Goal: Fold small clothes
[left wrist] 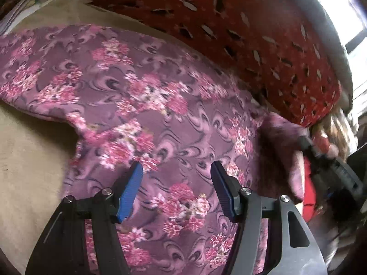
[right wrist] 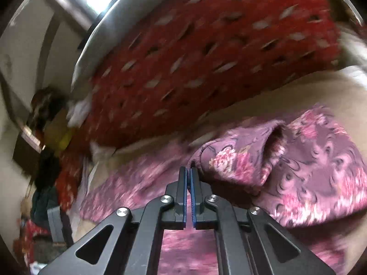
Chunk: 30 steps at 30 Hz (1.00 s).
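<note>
While the purple floral garment (left wrist: 160,105) lies spread across a beige bed surface (left wrist: 27,151), the left wrist view takes in its broad, mostly flat body and one sleeve reaching off to the left, whereas the right wrist view gets in close on a cuffed sleeve (right wrist: 243,160) lifted and doubled over the body! Pink flower clusters and dark swirls run all over the cloth (right wrist: 321,174), and the sleeve opening gapes at the fold. A red blanket with pale leaf marks (left wrist: 240,23) sits banked up just behind it. Now the left hand-held gripper (left wrist: 176,190) hangs over the lower body of the garment, blue pads (left wrist: 129,194) spread wide, nothing between them. The right hand-held gripper (right wrist: 189,171) has its fingers pressed together, pinching the sleeve's edge at the tips; it shows from the left view at the far right (left wrist: 321,158), blurred.
</note>
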Motion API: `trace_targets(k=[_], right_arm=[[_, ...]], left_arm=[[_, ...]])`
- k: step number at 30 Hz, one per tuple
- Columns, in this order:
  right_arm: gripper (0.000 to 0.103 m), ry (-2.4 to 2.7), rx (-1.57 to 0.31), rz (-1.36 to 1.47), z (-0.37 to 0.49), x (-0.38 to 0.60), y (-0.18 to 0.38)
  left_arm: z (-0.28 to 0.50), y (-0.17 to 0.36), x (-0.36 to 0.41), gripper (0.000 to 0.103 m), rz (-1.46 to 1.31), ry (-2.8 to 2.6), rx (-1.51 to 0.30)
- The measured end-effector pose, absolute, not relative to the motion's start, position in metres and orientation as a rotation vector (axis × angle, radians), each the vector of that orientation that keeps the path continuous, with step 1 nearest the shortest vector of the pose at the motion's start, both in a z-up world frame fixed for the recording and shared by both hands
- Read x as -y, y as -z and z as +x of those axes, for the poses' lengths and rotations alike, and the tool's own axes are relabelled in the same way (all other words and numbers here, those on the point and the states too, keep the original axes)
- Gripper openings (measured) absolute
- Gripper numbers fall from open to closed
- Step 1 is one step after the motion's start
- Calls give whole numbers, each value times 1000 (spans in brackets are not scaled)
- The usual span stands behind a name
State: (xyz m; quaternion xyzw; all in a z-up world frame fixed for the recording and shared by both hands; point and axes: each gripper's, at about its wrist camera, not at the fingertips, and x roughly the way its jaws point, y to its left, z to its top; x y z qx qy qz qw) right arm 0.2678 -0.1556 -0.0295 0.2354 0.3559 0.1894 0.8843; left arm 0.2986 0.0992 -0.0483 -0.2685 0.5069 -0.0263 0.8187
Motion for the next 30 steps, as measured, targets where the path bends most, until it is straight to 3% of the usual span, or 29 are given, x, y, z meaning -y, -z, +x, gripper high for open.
trace_targets(k=[8,12,13,15,16,20,25,30], right_arm=[[12,-544,-1023,320,261,53,96],[12,-455,-920,322,244,85,81],[18,-414,-894,336,243,98,75],[54,-284,-829,411,250,135,68],[56,-241,-815,463,253,148,69],[56,-138,-820,692,275,181,92],[39,-509,-871,917,297,142,107],[42,-528,-873,872,279,141,95]], left_arm=[[297,43,-114,61,-650,132,-1064],[302,46,-96,60,-606,146,-1079],[302,47,-93,61,-600,149,-1084],[303,48,-88,61,-591,153,-1094],[303,49,-87,60,-586,150,-1098],[305,49,-90,60,-596,138,-1091],[308,53,-98,61,-629,138,-1089],[310,55,-75,61,-562,168,-1108]])
